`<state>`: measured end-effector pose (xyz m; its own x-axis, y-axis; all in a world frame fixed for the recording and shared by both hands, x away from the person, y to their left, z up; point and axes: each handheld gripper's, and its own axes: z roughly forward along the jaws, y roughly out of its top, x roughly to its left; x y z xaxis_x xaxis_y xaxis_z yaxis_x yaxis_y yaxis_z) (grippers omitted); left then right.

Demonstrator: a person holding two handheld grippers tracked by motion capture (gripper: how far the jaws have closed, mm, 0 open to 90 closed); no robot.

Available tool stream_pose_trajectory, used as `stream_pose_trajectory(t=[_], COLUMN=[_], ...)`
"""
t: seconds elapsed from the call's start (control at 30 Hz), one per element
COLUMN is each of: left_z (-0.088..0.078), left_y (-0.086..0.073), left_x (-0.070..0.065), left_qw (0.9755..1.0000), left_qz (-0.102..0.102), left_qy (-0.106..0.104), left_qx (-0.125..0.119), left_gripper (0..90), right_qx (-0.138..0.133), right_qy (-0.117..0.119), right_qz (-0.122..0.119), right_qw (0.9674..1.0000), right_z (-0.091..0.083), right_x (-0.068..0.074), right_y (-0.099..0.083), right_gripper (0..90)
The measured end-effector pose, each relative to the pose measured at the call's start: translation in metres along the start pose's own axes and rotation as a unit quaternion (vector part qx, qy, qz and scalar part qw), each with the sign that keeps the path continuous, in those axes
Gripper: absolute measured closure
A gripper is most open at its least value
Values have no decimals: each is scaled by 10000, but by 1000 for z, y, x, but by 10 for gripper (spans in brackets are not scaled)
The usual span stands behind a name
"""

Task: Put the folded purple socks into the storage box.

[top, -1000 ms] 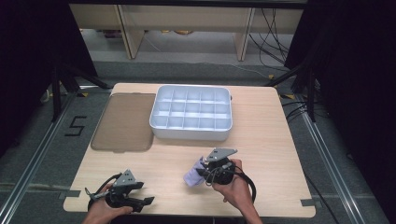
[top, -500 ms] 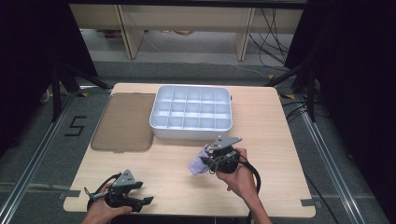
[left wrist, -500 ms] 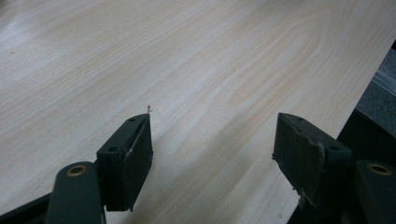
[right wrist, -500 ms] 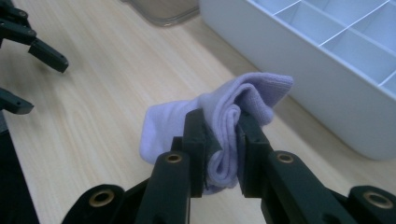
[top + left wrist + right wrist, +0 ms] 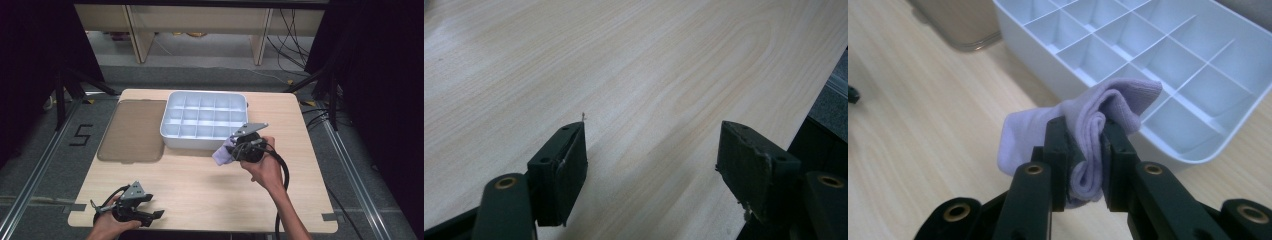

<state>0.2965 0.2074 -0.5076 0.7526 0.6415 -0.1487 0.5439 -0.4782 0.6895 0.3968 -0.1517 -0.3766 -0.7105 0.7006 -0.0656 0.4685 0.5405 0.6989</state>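
While the right gripper [image 5: 231,148] pinches the soft folded lilac cloth [image 5: 222,154] just by the near rim of the white plastic box with many small cells [image 5: 203,120], it looks best to lift the cloth over that rim first. The flat brown lid [image 5: 134,130] lies beside the box, and the wooden surface [image 5: 200,195] has lots of room. The left gripper [image 5: 651,155] rests near the surface edge, jaws spread, holding nothing. Up close, the right jaws squeeze the cloth [image 5: 1098,125] right beside a corner cell [image 5: 1188,122].

I work in a lab: my wooden table [image 5: 200,190] stands amid black curtains [image 5: 380,75], trailing cables [image 5: 295,30] and floor tape [image 5: 80,135] beside it.
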Motion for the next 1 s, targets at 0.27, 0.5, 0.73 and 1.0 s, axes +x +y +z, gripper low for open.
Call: stream_pose_trajectory(t=[0.27, 0.5, 0.73, 1.0], left_z=[0, 1, 1, 0], left_y=[0, 0, 0, 0], left_x=[1, 0, 0, 0], left_qw=[10000, 10000, 10000, 10000], left_qz=[21, -63, -67, -79], left_qy=[1, 5, 65, -1], left_qx=[9, -67, -26, -37], left_gripper=[274, 274, 272, 265], right_qx=[96, 131, 244, 303], right_qy=[-170, -298, -386, -456], right_qz=[61, 82, 208, 251], right_qw=[9998, 9994, 9987, 9982], right_z=[0, 0, 5, 16], right_x=[-24, -35, -48, -61], right_y=[17, 27, 39, 42], right_gripper=[769, 769, 769, 768])
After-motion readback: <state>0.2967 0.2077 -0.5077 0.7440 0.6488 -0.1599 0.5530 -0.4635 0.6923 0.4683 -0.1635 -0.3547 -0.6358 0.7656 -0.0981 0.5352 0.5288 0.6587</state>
